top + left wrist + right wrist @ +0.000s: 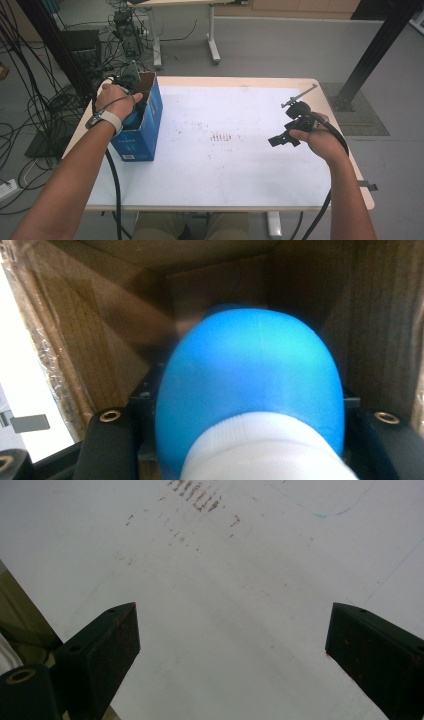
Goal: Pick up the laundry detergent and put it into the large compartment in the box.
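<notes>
Blue bottle (252, 385) inside cardboard box (142, 122), scuffed white tabletop (225, 150), cabled floor.

Smooth matt blue bottle (250, 385), corrugated cardboard box (100, 340)

We read this as lab or test workshop: bare grey floor (280, 45), tangled black cables (30, 100) at 9 o'clock, electronics rack (82, 47) at 10, black frame post (380, 45) at 2, white-covered worktop (240, 150) centre.

blue bottle (250, 385) | white cap | clamped in claw | inside blue carton (145, 127)
</notes>
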